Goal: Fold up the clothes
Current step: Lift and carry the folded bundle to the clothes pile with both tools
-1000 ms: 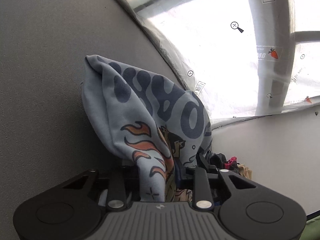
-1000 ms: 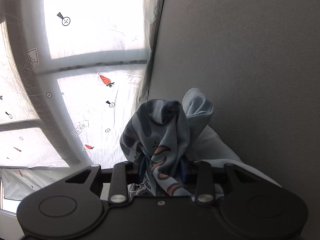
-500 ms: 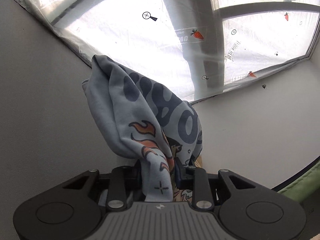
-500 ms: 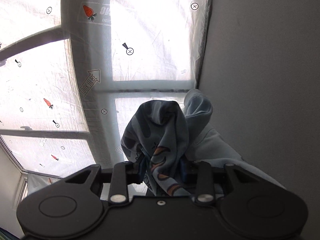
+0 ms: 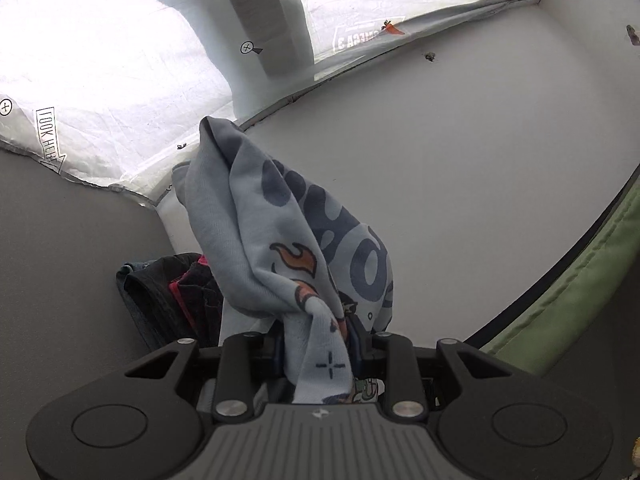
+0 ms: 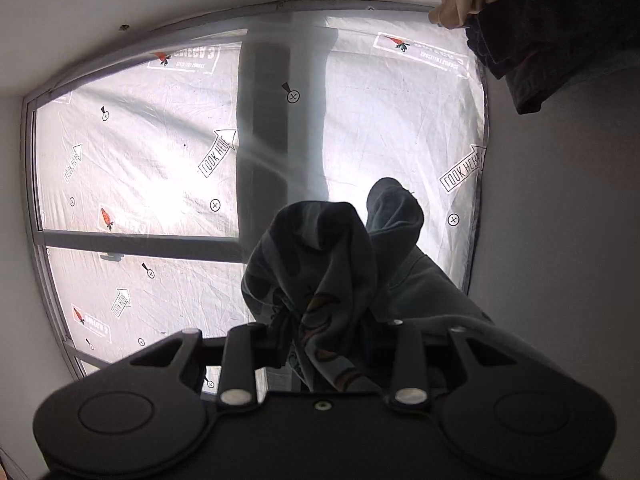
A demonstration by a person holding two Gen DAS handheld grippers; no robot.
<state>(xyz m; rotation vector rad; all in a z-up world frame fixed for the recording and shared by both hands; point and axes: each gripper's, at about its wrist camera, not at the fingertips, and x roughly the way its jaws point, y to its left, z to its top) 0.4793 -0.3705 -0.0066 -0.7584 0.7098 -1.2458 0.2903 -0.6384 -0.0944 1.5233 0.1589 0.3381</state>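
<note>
Clothing in hand: one light blue printed garment (image 5: pixel 280 240), raised in the air in front of a large window (image 6: pixel 152 168) covered with translucent printed plastic sheeting. Dark rounded lettering and orange flame motifs show on the fabric. In the right wrist view the same garment (image 6: pixel 320 264) appears dark and backlit against the panes. Gray wall fills the area beside the window in both views.

Left tool (image 5: pixel 316 354): jaws pressed together on a bunched fold of the garment; cloth rises above the fingers and drapes over to the right.

Right tool (image 6: pixel 326 344): jaws likewise clamped on a gathered wad of the same garment, with a further fold trailing off to the right.

A heap of dark clothes (image 5: pixel 172 292) with a pink-red piece lies behind the left tool. Green fabric edge (image 5: pixel 580 292) at the left view's right margin. Dark and cream clothes (image 6: pixel 540 20) sit in the upper right corner of the right view.
</note>
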